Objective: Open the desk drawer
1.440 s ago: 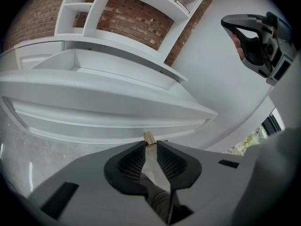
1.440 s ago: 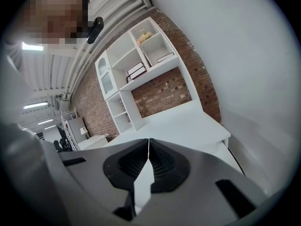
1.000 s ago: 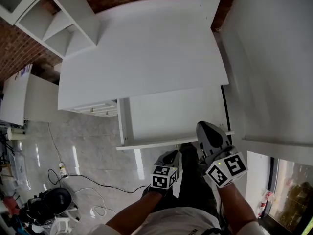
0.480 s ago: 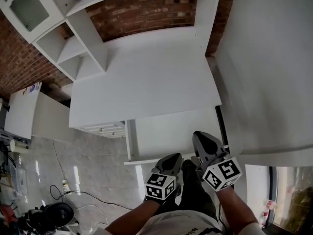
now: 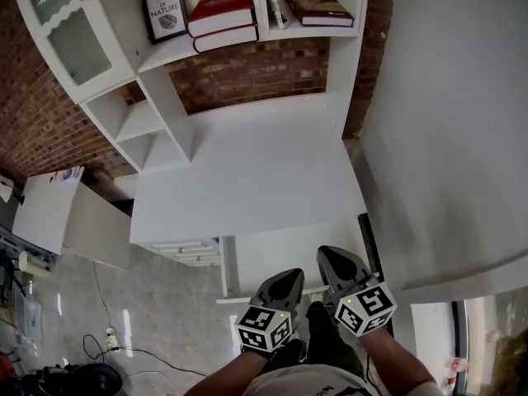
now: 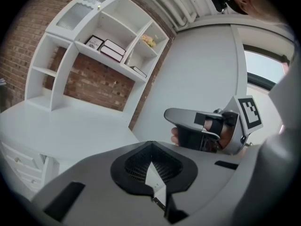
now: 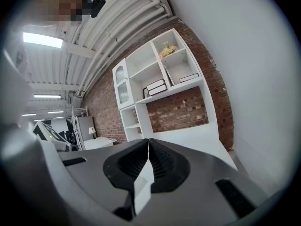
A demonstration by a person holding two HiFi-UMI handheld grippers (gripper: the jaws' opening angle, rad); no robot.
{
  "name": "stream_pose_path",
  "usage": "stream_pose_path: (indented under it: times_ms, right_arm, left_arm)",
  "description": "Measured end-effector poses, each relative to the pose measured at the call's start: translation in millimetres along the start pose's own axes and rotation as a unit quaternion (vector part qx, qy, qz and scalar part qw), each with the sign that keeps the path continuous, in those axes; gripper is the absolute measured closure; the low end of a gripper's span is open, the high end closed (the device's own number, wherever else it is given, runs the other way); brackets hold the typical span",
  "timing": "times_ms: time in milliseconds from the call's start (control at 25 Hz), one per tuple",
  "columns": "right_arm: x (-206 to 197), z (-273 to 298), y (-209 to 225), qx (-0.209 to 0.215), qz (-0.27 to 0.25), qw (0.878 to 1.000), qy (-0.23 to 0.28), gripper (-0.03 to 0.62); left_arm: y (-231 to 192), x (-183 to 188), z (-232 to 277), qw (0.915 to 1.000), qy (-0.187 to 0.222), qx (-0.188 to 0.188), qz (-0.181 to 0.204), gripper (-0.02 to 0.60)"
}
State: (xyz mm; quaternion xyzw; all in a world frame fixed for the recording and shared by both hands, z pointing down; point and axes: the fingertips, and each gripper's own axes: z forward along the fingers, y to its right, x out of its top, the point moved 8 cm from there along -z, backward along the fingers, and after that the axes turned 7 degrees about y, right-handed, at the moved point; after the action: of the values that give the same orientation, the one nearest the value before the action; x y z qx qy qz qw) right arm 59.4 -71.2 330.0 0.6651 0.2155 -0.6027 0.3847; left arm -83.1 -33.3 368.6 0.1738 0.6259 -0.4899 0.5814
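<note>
**Drawer Out, Both Claws Shut**

Looks further up the desk than a second ago, now taking in the upper hutch (image 5: 165, 56) where before only its lower shelves showed. Carries both grippers higher than before, too.

Starting at the far left of the head view, finds a low cabinet (image 5: 45, 213) beside the desk, with a cable (image 5: 140, 355) trailing over the floor below it. Next meets the hutch against the brick, holding a framed print (image 5: 163, 12), a red book (image 5: 219, 13) and, further right, a dark book (image 5: 318, 8). Below that takes in the white desk (image 5: 247, 172), with small drawers (image 5: 186, 250) under its left front.

Finds the drawer (image 5: 285, 254) pulled out from under the desk's front edge, just right of the small drawers, its white inside showing.

Holds the left gripper (image 5: 287, 277) at the drawer's front edge as the head view shows it, jaws closed pad to pad on nothing. Holds the right gripper (image 5: 327, 254) just beside it, toward the drawer's right side, jaws likewise pressed together and gripping nothing. Cannot tell whether either touches the drawer.

Ends at the white wall (image 5: 445, 122) filling the right.
</note>
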Motion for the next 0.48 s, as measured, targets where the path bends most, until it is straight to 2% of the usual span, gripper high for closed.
stream_pose_path:
  times_ms: [240,480]
  right_arm:
    - [17,3,-10,0.008,-0.012,1.0,0.003,0.576]
    - [30,10,-16,0.013,-0.017,1.0,0.006,0.577]
  left_arm:
    - [10,39,-4,0.9995,0.025,-0.01,0.019,0.569]
    - [10,63,-7,0.9985,0.048,-0.009,0.026,0.569]
